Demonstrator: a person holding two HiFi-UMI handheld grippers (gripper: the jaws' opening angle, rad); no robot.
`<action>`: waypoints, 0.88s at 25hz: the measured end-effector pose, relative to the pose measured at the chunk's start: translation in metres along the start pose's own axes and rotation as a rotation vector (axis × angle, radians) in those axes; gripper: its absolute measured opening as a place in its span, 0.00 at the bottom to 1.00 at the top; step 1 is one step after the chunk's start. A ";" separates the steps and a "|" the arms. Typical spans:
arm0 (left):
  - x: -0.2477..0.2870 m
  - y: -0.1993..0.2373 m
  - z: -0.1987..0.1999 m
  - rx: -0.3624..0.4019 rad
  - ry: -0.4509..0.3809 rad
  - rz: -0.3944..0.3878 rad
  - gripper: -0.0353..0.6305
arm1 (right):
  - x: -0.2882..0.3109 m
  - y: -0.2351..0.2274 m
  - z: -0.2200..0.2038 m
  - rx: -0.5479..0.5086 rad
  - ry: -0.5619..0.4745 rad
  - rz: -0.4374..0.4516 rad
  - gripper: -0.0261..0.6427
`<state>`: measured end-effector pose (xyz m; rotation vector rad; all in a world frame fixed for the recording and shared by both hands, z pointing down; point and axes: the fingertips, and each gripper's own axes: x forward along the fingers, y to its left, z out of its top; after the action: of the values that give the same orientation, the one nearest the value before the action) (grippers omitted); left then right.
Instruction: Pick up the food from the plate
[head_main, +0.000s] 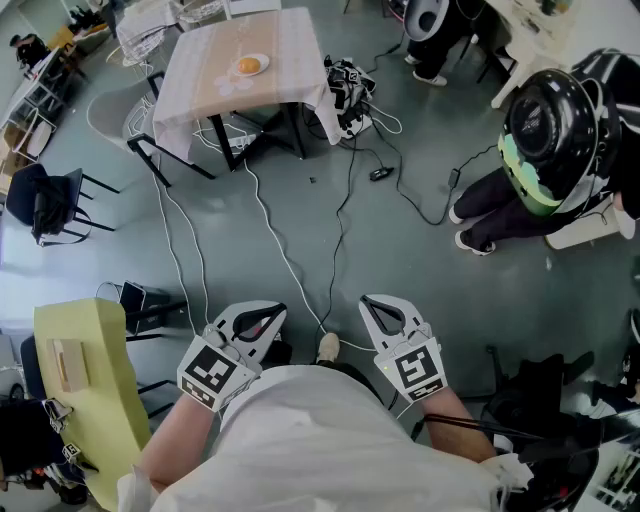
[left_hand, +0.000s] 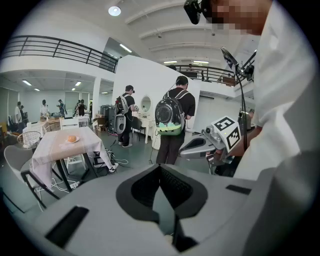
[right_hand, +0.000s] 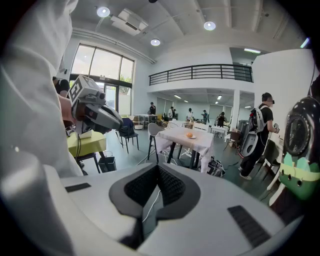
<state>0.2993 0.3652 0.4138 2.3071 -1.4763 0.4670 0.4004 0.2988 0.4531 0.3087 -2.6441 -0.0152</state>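
An orange piece of food (head_main: 249, 66) lies on a small white plate (head_main: 256, 58) on a table with a pale cloth (head_main: 205, 75), far across the floor from me. My left gripper (head_main: 268, 312) and right gripper (head_main: 377, 302) are held close to my body, side by side, both shut with nothing in them. In the left gripper view the food (left_hand: 72, 138) shows small at the left, well beyond the shut left gripper (left_hand: 160, 169). The right gripper view has the food (right_hand: 190, 135) near the middle, far past the shut right gripper (right_hand: 157, 169).
Cables (head_main: 340, 210) trail over the grey floor between me and the table. A person in a black helmet-like pack (head_main: 545, 130) stands at the right. A yellow-green table (head_main: 85, 370) is at my left, and a dark chair (head_main: 50, 205) stands further left. Bags (head_main: 348, 95) lie beside the table.
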 end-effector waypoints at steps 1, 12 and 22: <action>-0.002 0.005 0.000 -0.002 -0.005 0.009 0.07 | 0.005 0.000 0.001 -0.003 0.002 0.006 0.06; -0.022 0.096 -0.009 -0.034 -0.044 0.026 0.07 | 0.080 -0.004 0.036 -0.021 0.027 -0.009 0.06; -0.055 0.217 -0.005 -0.018 -0.109 -0.035 0.07 | 0.200 -0.002 0.114 -0.041 0.028 -0.046 0.21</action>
<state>0.0791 0.3268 0.4199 2.3740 -1.4799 0.3213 0.1764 0.2483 0.4428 0.3535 -2.6053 -0.0800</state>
